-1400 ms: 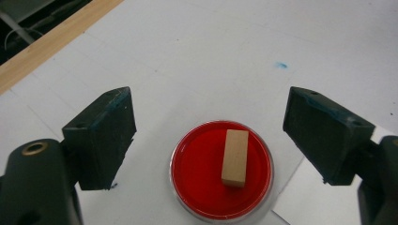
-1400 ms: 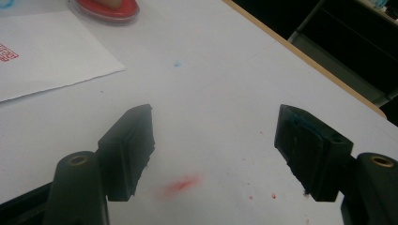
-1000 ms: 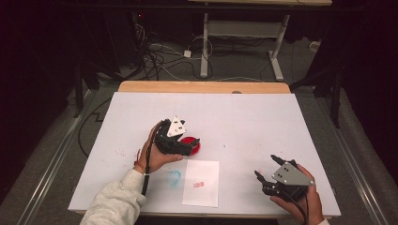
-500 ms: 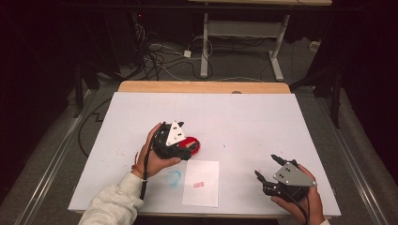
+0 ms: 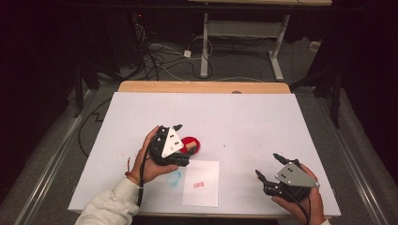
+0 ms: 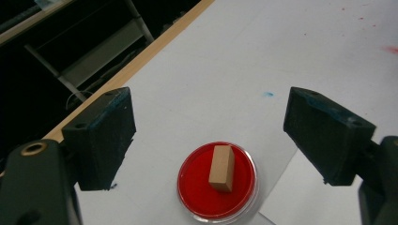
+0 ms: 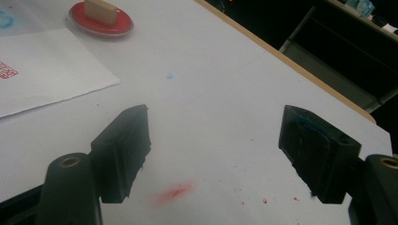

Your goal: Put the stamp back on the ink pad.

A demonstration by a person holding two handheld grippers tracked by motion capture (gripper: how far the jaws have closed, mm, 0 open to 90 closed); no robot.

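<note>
A small wooden stamp block (image 6: 221, 168) rests on a round red ink pad dish (image 6: 195, 192) left of the table's middle (image 5: 192, 144). My left gripper (image 6: 213, 133) is open, its jaws wide apart on either side of the dish and a little short of it, touching nothing. From above, the left gripper (image 5: 182, 144) sits in a hand just left of the dish. A white paper sheet (image 5: 202, 183) with a red stamp print (image 5: 198, 184) lies in front of the dish. My right gripper (image 7: 220, 150) is open and holds nothing, near the front right corner (image 5: 267, 165).
The white table cover (image 5: 244, 122) has a blue smudge (image 5: 174, 178) left of the paper and red ink spots (image 7: 176, 191) under the right gripper. A wooden table edge (image 5: 202, 86) runs along the back. Cables and desk legs stand on the dark floor beyond.
My left gripper has drawn back slightly toward the person, so more of the red dish shows. The right gripper has stayed almost still.
</note>
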